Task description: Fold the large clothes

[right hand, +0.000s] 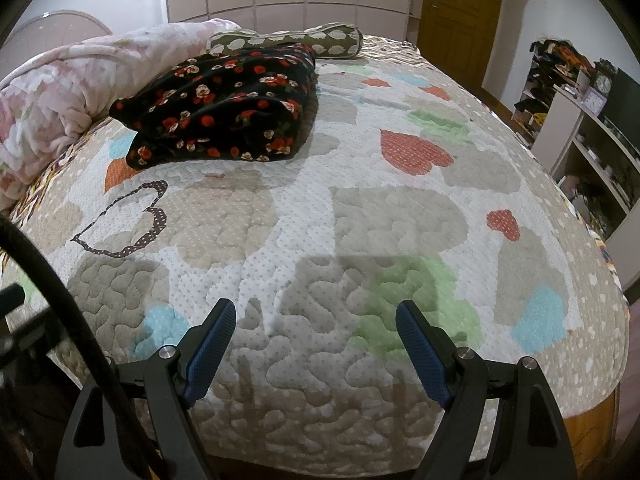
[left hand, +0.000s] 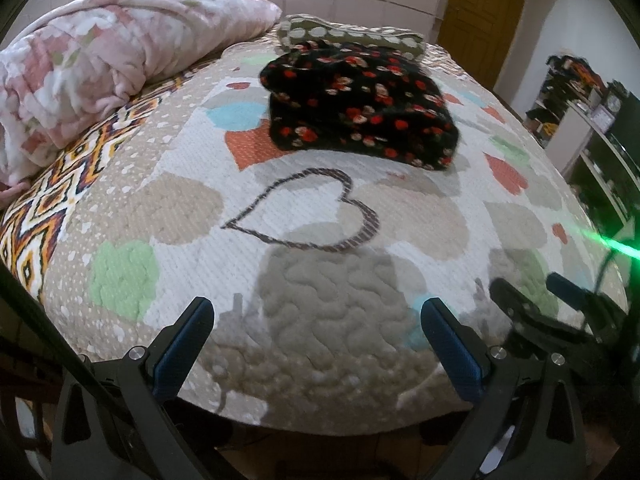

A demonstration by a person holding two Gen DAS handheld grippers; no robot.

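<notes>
the left gripper (left hand: 316, 316) and right gripper (right hand: 316, 320) both gape wide and empty over the near edge of the heart-patterned quilted bed (right hand: 400, 220). bare quilt stretches ahead to the folded black floral fleece garment (right hand: 224, 112), far side, near the rolled pink blanket (left hand: 100, 60).

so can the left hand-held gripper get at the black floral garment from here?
Probably yes: the left hand-held gripper is open and empty, with only bare quilt between it and the black floral garment, though it lies well ahead.
</notes>
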